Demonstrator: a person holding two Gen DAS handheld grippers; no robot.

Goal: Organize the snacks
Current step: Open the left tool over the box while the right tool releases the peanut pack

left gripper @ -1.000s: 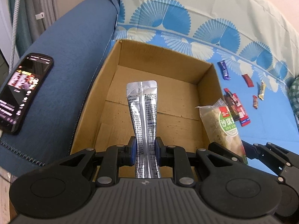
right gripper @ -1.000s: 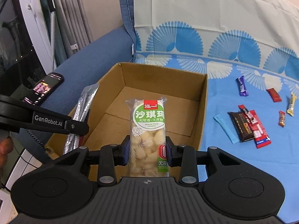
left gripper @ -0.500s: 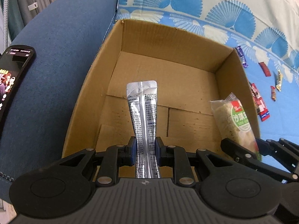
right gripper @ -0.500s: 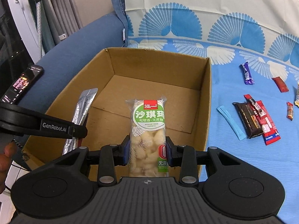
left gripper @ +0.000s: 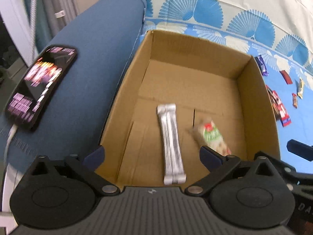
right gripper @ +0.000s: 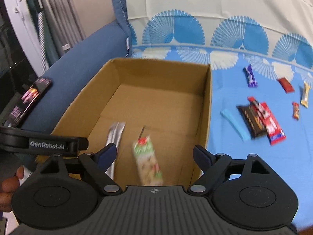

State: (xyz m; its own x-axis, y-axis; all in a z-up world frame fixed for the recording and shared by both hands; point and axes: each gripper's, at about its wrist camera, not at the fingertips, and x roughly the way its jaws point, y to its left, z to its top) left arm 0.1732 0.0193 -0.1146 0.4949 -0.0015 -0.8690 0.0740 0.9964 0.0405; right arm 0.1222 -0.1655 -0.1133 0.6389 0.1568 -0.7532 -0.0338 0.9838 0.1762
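Jaws on your left gripper (left gripper: 151,153) and right gripper (right gripper: 155,154) are opening, nothing pinched; silver pouch (left gripper: 172,143) and green snack (right gripper: 148,160) sit blurred inside the cardboard box (right gripper: 207,105); lift straight up so you don't clip it.

One cardboard box (right gripper: 203,105); two snack packs inside (right gripper: 148,162); seven outside (right gripper: 252,78); one phone (left gripper: 41,84).

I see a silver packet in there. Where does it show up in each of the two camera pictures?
Left wrist view: the silver packet lies lower centre, on the cardboard box floor, left of the green-labelled snack.
Right wrist view: the silver packet is lower left, partly behind the right gripper's finger.
Shared landmark: the cardboard box.
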